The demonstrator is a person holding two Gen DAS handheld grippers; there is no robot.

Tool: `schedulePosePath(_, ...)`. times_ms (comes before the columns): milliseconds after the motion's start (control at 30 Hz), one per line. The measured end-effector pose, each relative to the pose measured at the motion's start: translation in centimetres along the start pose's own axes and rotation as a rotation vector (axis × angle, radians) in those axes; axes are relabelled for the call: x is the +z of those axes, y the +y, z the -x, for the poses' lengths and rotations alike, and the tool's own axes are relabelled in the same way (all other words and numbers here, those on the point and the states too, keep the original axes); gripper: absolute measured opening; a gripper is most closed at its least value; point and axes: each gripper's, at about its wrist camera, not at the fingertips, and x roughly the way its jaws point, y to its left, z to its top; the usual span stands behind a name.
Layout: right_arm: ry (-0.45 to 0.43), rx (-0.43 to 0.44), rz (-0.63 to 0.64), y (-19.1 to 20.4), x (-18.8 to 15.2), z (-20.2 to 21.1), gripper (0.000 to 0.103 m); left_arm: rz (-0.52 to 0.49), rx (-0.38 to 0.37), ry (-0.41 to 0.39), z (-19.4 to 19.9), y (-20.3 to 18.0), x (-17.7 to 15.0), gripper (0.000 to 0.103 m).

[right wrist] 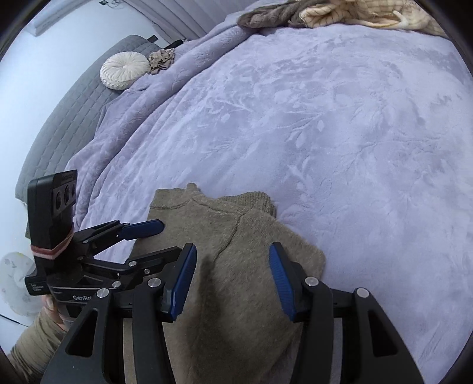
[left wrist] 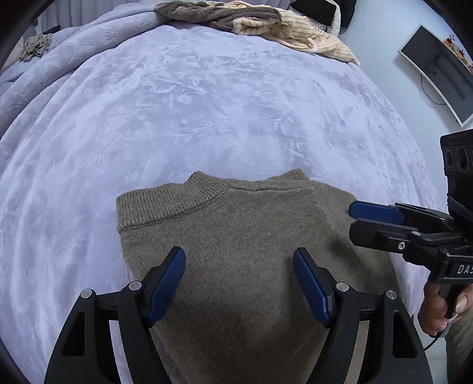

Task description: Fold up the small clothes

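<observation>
Left wrist view: your left gripper (left wrist: pixel 239 283) and right gripper (left wrist: pixel 353 218) hover, jaws apart and empty, over the folded olive sweater (left wrist: pixel 236 236) at the bed's (left wrist: pixel 207 103) near edge. Pinch one layer only and the fold could slip open.

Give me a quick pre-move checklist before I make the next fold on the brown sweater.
1. Left gripper jaws open, nothing between the pads: ok.
2. Right gripper jaws open, not pinching fabric: ok.
3. Brown sweater lying flat on the lilac blanket, collar at the far end: ok.
4. Sleeves tucked in evenly: cannot tell, though its right side is folded over.
5. Blanket beyond the collar free for folding: ok.
6. Striped clothes pile well away from the sweater: ok.
</observation>
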Motion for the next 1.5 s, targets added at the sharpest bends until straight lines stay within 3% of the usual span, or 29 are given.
schedulePosePath(233, -0.026, 0.072, 0.103, 3.9, -4.8, 4.3, 0.055, -0.038, 0.017, -0.05, 3.9, -1.7, -3.2, 0.077)
schedulePosePath(467, -0.001, 0.11, 0.191, 6.8, -9.6, 5.3, 0.055, -0.062, 0.001, -0.073, 6.2, -3.4, -7.4, 0.077)
schedulePosePath(633, 0.02, 0.074, 0.164, 5.2, -11.7, 4.1, 0.055, -0.08, 0.044, -0.045, 5.1, -3.5, -10.2, 0.077)
schedulePosePath(767, 0.008, 0.113, 0.119, 3.7, -12.6, 3.9, 0.054, -0.057, 0.025, -0.048, 4.5, -2.5, -11.5, 0.077)
schedulePosePath(933, -0.014, 0.082, 0.121, 4.4, -13.3, 5.0, 0.055, -0.021, -0.011, -0.079, 7.3, -2.8, -12.5, 0.077)
schedulePosePath(1067, -0.03, 0.11, 0.173, 6.2, -15.1, 7.0, 0.058, -0.054, 0.088, -0.064, 8.0, -3.5, -14.1, 0.077)
schedulePosePath(1167, 0.0, 0.111, 0.175, 6.3, -16.6, 6.8, 0.058, -0.012, 0.084, -0.047, 7.5, -2.6, -15.3, 0.077)
schedulePosePath(1300, 0.023, 0.043, 0.143, 4.5, -17.8, 5.4, 0.057, 0.052, 0.068, 0.009, 5.2, -0.8, -16.0, 0.079)
schedulePosePath(1500, 0.017, 0.078, 0.081, 1.9, -18.2, 4.5, 0.052, 0.073, 0.061, 0.016, 4.7, -0.4, -16.3, 0.082)
